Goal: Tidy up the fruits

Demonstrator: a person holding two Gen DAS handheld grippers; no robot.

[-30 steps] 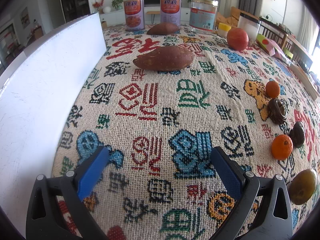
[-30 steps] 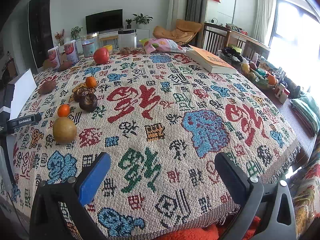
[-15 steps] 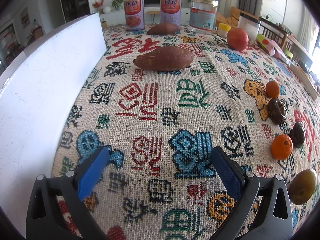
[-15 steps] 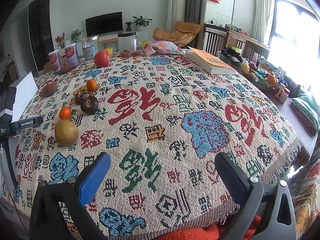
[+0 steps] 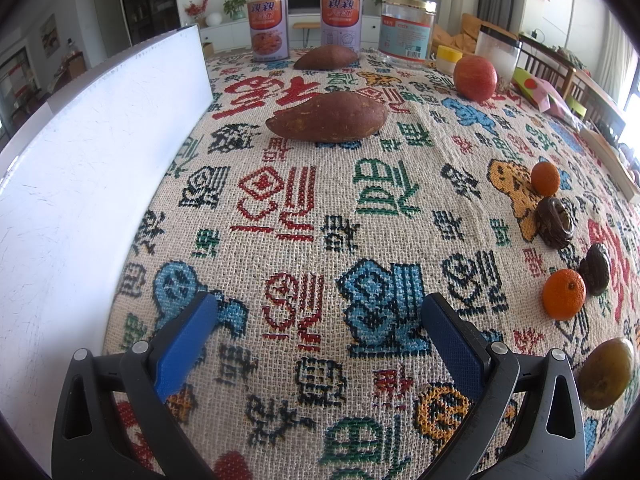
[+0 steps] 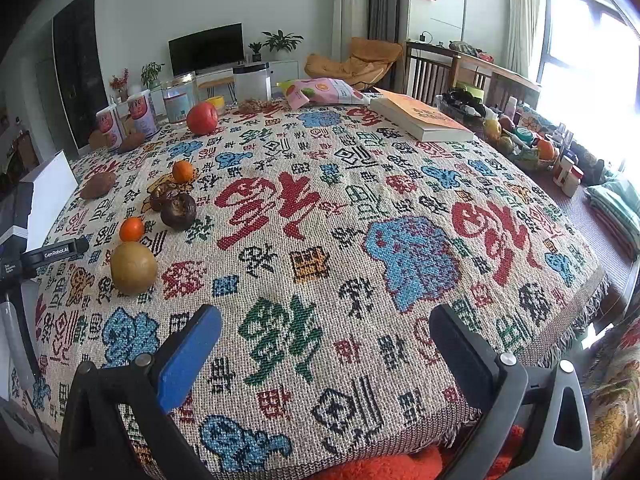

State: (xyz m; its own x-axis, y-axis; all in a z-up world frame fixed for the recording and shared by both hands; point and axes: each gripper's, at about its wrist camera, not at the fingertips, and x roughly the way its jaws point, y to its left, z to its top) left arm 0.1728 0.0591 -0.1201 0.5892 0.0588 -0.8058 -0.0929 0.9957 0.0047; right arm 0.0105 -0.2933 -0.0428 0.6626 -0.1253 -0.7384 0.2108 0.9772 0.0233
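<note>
Fruits lie on a patterned tablecloth. In the left wrist view a sweet potato (image 5: 328,122) lies ahead, a second one (image 5: 326,57) behind it, a red apple (image 5: 475,78) at the far right. Two oranges (image 5: 545,178) (image 5: 563,294), two dark mangosteens (image 5: 555,222) (image 5: 595,269) and a yellow-green fruit (image 5: 608,374) run down the right side. My left gripper (image 5: 318,326) is open and empty over the cloth. My right gripper (image 6: 326,338) is open and empty near the table's front edge, with the same fruits (image 6: 133,267) far to its left.
A white box (image 5: 80,168) stands along the left edge. Two cans (image 5: 268,32), a glass jar (image 5: 407,36) and a clear container (image 5: 498,56) stand at the back. A book (image 6: 424,119) and a snack bag (image 6: 324,91) lie at the far right.
The right wrist view has shifted a little to the right, so the fruits sit slightly further left. The left gripper has not moved.
</note>
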